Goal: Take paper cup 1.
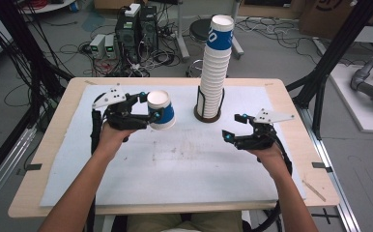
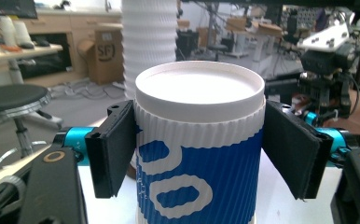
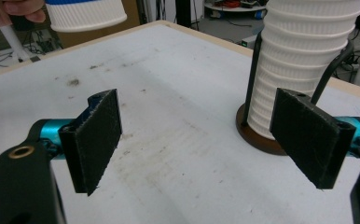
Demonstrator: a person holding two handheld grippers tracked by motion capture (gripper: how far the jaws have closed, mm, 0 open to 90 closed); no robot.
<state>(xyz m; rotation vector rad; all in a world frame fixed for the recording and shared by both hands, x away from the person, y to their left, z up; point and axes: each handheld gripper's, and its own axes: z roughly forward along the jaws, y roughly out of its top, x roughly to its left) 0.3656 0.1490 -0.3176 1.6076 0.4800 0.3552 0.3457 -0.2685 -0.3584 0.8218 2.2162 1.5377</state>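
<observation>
A blue-and-white ribbed paper cup hangs upside down over the left half of the white mat, base up, with my left gripper shut on its sides. In the left gripper view both pads press on the cup. A tall stack of upturned cups stands in a black wire holder on a brown disc at the table's middle back. My right gripper hovers to the right of the stack, open. In the right gripper view nothing lies between its jaws, with the stack just beyond.
A white mat covers the wooden table. Black frame posts rise at the right and left of the table. Computers and cables lie on the floor behind. The right gripper shows far off in the left gripper view.
</observation>
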